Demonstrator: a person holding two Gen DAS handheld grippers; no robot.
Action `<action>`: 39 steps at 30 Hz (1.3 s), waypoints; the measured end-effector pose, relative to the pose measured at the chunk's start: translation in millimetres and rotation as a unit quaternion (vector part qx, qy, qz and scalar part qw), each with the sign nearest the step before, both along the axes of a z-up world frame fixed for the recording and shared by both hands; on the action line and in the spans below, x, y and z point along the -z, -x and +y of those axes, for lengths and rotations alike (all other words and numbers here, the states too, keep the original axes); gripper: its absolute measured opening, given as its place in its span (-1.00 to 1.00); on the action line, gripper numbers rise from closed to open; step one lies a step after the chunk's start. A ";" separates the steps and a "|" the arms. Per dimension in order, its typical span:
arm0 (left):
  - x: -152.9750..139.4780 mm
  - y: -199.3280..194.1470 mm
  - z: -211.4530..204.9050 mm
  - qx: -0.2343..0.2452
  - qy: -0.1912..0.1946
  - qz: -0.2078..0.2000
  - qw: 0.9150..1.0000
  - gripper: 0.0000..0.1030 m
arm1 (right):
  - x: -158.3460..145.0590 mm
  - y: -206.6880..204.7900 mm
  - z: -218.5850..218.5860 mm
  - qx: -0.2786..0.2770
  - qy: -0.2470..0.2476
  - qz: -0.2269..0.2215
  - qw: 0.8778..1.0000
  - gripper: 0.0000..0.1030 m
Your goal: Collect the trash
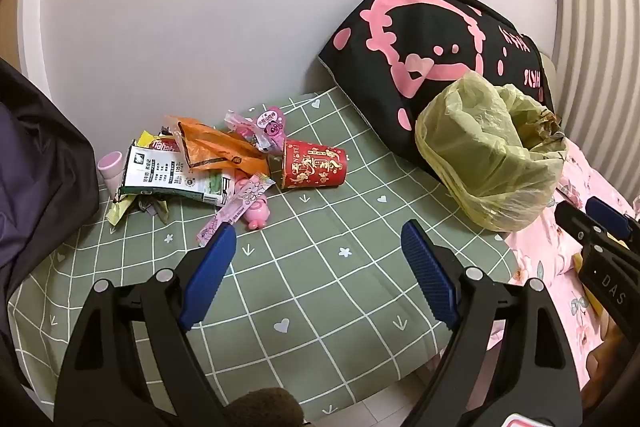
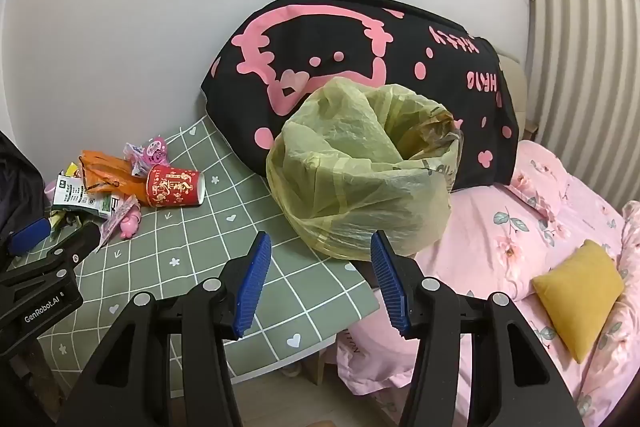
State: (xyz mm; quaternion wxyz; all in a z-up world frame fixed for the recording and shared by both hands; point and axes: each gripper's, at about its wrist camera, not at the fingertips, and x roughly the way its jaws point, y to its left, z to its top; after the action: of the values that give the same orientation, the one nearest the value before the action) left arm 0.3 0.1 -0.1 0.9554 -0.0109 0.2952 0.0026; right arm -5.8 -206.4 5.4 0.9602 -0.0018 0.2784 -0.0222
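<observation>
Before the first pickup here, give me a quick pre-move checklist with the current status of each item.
1. Left claw open, holding nothing: ok.
2. Right claw open, holding nothing: ok.
3. Yellow-green trash bag mouth open upward: ok.
4. Red paper cup on its side, unobstructed at the trash pile's edge: ok.
5. Room left inside the bag: cannot tell.
6. Bag steady against the black pillow: cannot tell.

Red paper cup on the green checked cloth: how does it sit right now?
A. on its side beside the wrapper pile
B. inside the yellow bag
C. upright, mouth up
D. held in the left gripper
A: the red paper cup lies tipped on its side, against the wrapper pile, apart from the yellow trash bag.
</observation>
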 end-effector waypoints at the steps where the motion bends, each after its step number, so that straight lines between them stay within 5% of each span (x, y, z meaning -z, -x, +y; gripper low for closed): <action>1: -0.1 0.2 -0.2 0.000 -0.002 -0.003 1.000 0.56 | 0.1 -0.3 0.1 0.000 0.001 0.001 1.000 -0.05; 39: -13.6 7.6 -0.1 0.001 -0.009 -0.040 0.999 0.56 | -5.5 2.4 1.1 0.000 -0.003 -0.021 1.000 -0.05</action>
State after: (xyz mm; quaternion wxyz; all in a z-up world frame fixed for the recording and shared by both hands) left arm -7.3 0.0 13.5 0.9664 -0.0021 0.2571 0.0043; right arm -8.3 -205.2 10.9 0.9658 0.0014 0.2583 -0.0218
